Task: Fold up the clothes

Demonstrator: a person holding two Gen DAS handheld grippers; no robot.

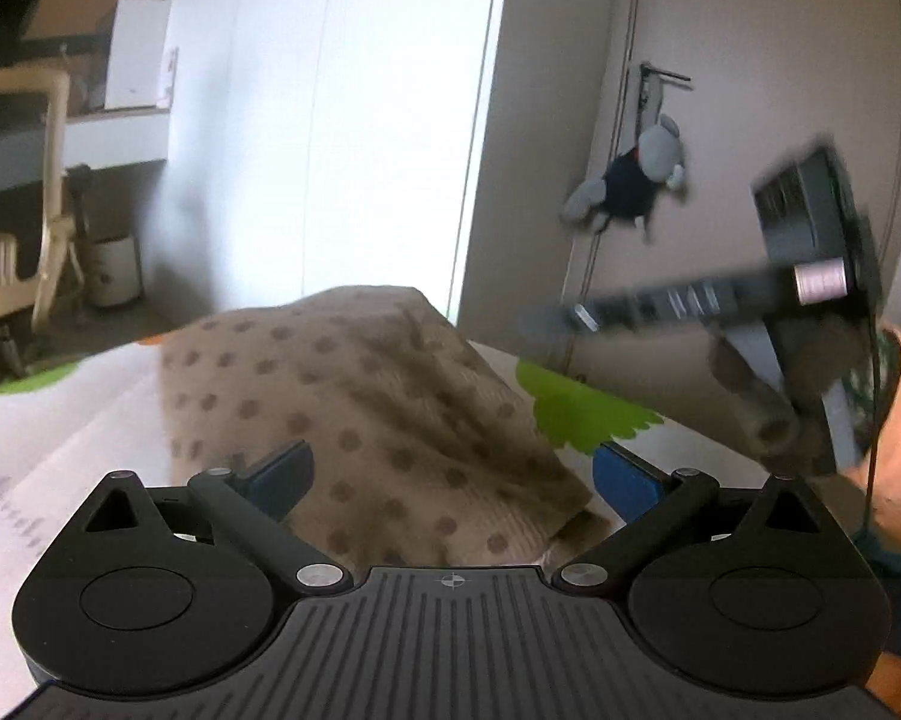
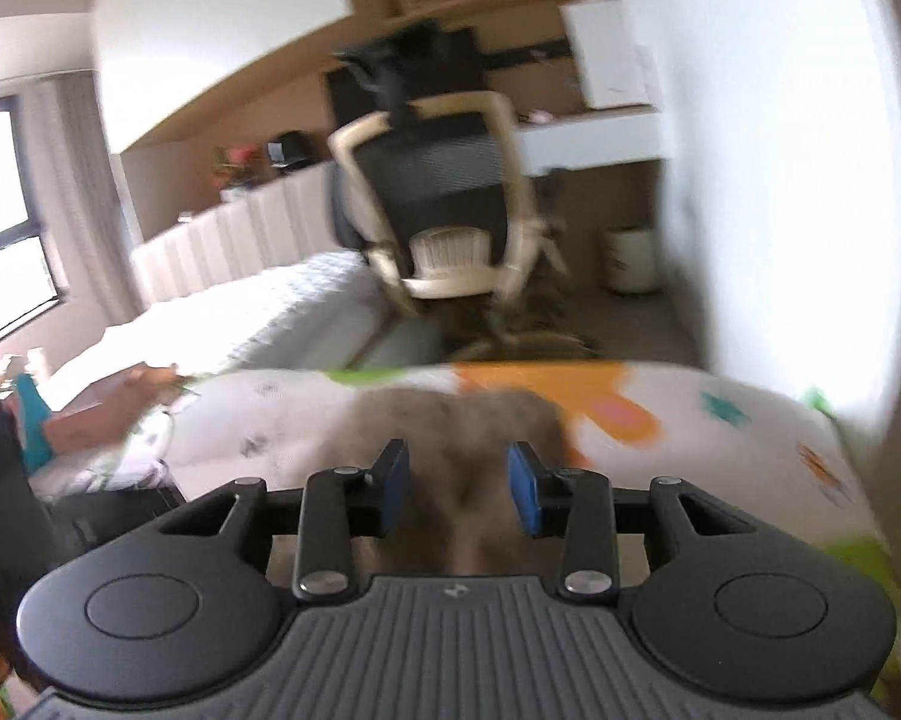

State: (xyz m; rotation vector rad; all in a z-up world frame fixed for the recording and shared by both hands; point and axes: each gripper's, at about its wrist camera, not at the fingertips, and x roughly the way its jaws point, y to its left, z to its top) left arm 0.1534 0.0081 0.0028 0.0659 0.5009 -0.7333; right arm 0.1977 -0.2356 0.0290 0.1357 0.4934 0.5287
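The brown polka-dotted knit garment (image 1: 360, 408) lies folded in a heap on the bed's white cover with green and orange prints (image 1: 576, 414). The left tool (image 1: 450, 483) stands wide open just short of the garment, gripping nothing. The right tool (image 2: 459, 489) is partly open, its blue pads (image 2: 525, 489) either side of the blurred garment's ridge, pressing nothing. A cream-framed mesh office chair (image 2: 444, 204) stands beyond the garment.

Two handheld grippers, left gripper (image 1: 450, 480) and right gripper (image 2: 459, 489), share matte black ribbed bodies, round side discs, silver screws, hinged black arms and blue finger pads (image 2: 523, 489).
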